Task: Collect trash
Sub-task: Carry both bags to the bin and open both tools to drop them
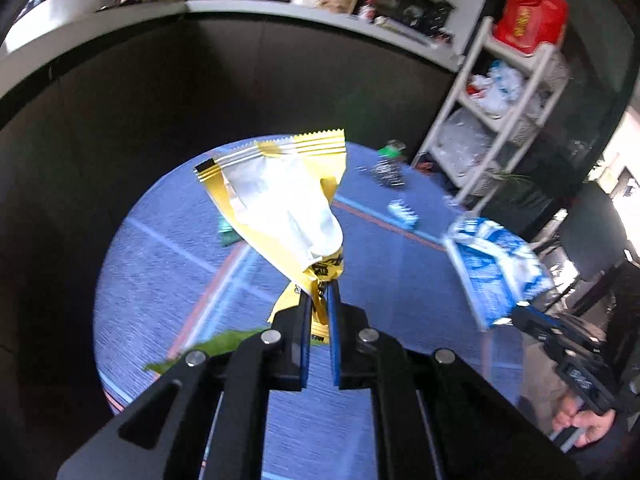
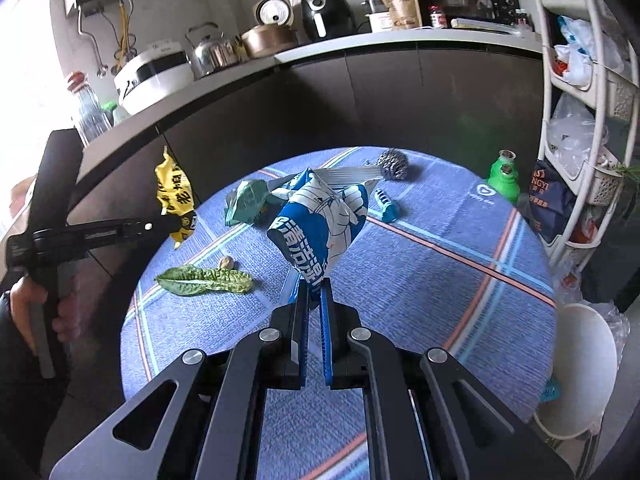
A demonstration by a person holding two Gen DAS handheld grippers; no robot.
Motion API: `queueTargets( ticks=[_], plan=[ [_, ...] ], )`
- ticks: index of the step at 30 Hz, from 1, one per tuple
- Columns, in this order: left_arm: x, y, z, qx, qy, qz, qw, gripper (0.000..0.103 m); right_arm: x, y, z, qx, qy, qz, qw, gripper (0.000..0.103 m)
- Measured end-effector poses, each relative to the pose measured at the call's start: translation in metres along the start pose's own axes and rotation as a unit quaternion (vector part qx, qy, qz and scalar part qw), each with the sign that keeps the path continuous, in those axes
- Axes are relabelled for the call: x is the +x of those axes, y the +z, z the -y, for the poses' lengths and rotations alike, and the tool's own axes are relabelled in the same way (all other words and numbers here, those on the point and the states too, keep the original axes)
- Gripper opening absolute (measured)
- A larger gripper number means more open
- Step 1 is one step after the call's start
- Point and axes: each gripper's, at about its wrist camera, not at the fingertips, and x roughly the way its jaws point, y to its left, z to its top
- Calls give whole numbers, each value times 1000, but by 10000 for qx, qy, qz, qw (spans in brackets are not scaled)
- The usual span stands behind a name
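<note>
The left gripper (image 1: pixel 320 284) is squeezing the yellow wrapper (image 1: pixel 280 200) tight, up above the round table (image 1: pixel 160 272). The right gripper (image 2: pixel 315 286) is pinching the blue wrapper (image 2: pixel 320 224) the same way, also lifted off the cloth. I think both should be going to the white bin (image 2: pixel 576 364) just past the table edge, staying shut until they are over it. More trash is waiting: a green leaf (image 2: pixel 204 279), a green packet (image 2: pixel 248 200). The bin is partly cut off, so its inside is not showing.
</note>
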Motion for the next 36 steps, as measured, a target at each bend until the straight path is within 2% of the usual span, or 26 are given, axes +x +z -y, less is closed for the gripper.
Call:
queueTargets(
  ticks=[6, 16, 28, 33, 36],
  plan=[
    [-18, -11, 60, 316, -498, 55, 9982, 9, -35, -6, 16, 157, -127, 255, 9995, 5],
    [9, -31, 176, 1084, -1273, -357, 9853, 9, -90, -36, 84, 785, -711, 557, 9928, 5],
    [76, -48, 304, 2070, -1858, -1111, 9541, 9, -126, -90, 186, 1827, -1480, 633, 9699, 5],
    [111, -52, 338, 2278, -1961, -1425, 9430, 9, -122, -110, 217, 2148, -1631, 488, 9617, 5],
    [134, -55, 347, 2305, -1933, -1635, 9396, 9, -119, -121, 232, 2301, -1660, 422, 9580, 5]
  ],
)
